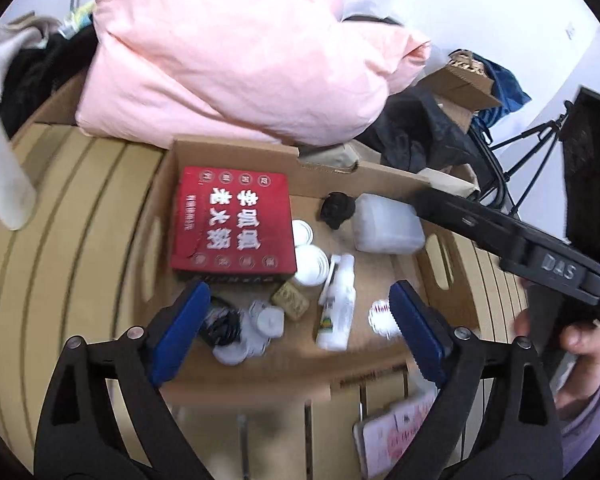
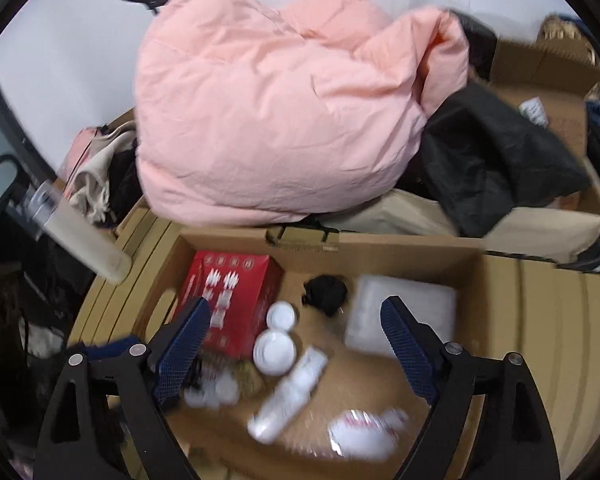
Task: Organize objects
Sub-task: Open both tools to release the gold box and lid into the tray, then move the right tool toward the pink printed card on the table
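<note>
An open cardboard box (image 1: 380,178) lies below both grippers. In it are a red carton (image 1: 232,224), white round jars (image 1: 310,266), a black lump (image 1: 338,210), a translucent container (image 1: 386,224), a lying white bottle (image 1: 336,304) and a small red-labelled bottle (image 1: 382,316). My left gripper (image 1: 300,300) hangs open over the box's near part, nothing between its blue pads (image 1: 180,328). My right gripper (image 2: 296,312) is open too, above the jars (image 2: 274,346) and white bottle (image 2: 288,394), holding nothing. Its black body (image 1: 556,268) shows at the right in the left wrist view.
A big pink duvet (image 2: 284,108) is piled behind the box (image 2: 400,248), with dark clothes (image 2: 496,164) and another carton (image 2: 548,68) to the right. A cream tube (image 2: 80,236) slants at the left. A hand (image 1: 584,340) grips the right tool. A pink booklet (image 1: 396,432) lies near.
</note>
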`<state>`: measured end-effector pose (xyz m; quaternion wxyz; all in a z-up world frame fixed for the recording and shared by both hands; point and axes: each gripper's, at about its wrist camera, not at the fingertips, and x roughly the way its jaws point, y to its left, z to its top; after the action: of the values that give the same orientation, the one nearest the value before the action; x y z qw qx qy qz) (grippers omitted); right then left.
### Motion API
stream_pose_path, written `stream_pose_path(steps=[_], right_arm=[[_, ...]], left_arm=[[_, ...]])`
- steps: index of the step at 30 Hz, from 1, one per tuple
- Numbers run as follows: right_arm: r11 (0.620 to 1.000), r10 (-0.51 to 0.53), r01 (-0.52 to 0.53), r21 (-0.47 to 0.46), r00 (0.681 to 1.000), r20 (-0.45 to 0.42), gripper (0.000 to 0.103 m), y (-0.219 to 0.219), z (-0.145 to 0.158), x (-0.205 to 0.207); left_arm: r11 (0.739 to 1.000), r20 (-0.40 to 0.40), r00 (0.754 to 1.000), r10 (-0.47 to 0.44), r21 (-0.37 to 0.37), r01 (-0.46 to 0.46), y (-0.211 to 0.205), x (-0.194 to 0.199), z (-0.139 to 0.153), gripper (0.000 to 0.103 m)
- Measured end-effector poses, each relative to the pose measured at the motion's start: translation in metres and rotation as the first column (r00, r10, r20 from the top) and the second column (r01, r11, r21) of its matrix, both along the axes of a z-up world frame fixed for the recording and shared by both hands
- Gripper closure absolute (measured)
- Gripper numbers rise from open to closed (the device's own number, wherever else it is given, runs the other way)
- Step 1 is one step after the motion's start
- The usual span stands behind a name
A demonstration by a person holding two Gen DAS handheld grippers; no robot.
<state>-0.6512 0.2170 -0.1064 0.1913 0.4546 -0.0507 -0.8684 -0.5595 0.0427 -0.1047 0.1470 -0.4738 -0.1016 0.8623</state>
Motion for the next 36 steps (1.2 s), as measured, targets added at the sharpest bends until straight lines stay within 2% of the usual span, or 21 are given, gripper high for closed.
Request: stream_pose_path(steps=[5, 7, 12, 14, 17, 19, 21, 24, 26, 28, 33, 36], right_arm=[[0.994, 0.040, -0.032, 0.103, 0.996, -0.079, 0.013, 0.026, 0.051, 0.079], [0.990, 0.050, -0.036, 0.134, 0.993, -0.103, 0.013, 0.037, 0.069, 0.117], [0.988, 0.070, -0.048, 0.145, 0.985, -0.155, 0.013, 0.068, 0.109, 0.234], [0.983, 0.085, -0.054, 0.176, 0.981, -0.172, 0.013, 0.074, 0.116, 0.282], [0.975, 0.117, -0.077, 0.207, 0.975, -0.188, 0.013, 0.076, 0.115, 0.342], [0.976, 0.120, -0.080, 0.203, 0.975, -0.189, 0.013, 0.077, 0.108, 0.383], [0.978, 0.091, -0.051, 0.201, 0.976, -0.196, 0.013, 0.078, 0.098, 0.411], [0.978, 0.026, 0.027, 0.208, 0.969, -0.245, 0.013, 0.080, 0.074, 0.451], [0.983, -0.015, 0.054, 0.176, 0.976, -0.217, 0.013, 0.084, 0.059, 0.461], [0.990, -0.045, 0.068, 0.120, 0.981, -0.186, 0.013, 0.090, 0.048, 0.465], [0.990, -0.056, 0.077, 0.119, 0.984, -0.170, 0.014, 0.091, 0.035, 0.466], [0.993, -0.045, 0.061, 0.105, 0.988, -0.150, 0.014, 0.090, 0.026, 0.452]], left_arm=[[0.994, -0.082, 0.997, -0.002, -0.113, -0.008, -0.017, 0.062, 0.047, 0.004], [0.987, -0.138, 0.990, -0.012, -0.161, -0.011, -0.028, 0.103, 0.076, 0.000], [0.978, -0.243, 0.970, 0.015, -0.199, -0.065, -0.058, 0.200, 0.131, 0.000], [0.970, -0.253, 0.967, 0.029, -0.225, -0.088, -0.066, 0.232, 0.138, 0.000], [0.967, -0.247, 0.968, 0.044, -0.233, -0.103, -0.075, 0.282, 0.135, 0.000], [0.975, -0.215, 0.975, 0.060, -0.199, -0.104, -0.082, 0.314, 0.124, 0.000], [0.982, -0.176, 0.981, 0.083, -0.154, -0.111, -0.086, 0.342, 0.103, 0.000], [0.984, -0.112, 0.990, 0.084, -0.147, -0.100, -0.084, 0.372, 0.068, 0.000], [0.981, -0.087, 0.993, 0.074, -0.173, -0.089, -0.077, 0.377, 0.057, 0.000], [0.980, -0.097, 0.994, 0.049, -0.185, -0.067, -0.069, 0.378, 0.059, 0.000], [0.991, -0.148, 0.989, -0.027, -0.130, 0.007, -0.048, 0.369, 0.059, 0.000], [0.994, -0.144, 0.985, -0.098, -0.067, 0.089, -0.027, 0.338, 0.044, 0.001]])
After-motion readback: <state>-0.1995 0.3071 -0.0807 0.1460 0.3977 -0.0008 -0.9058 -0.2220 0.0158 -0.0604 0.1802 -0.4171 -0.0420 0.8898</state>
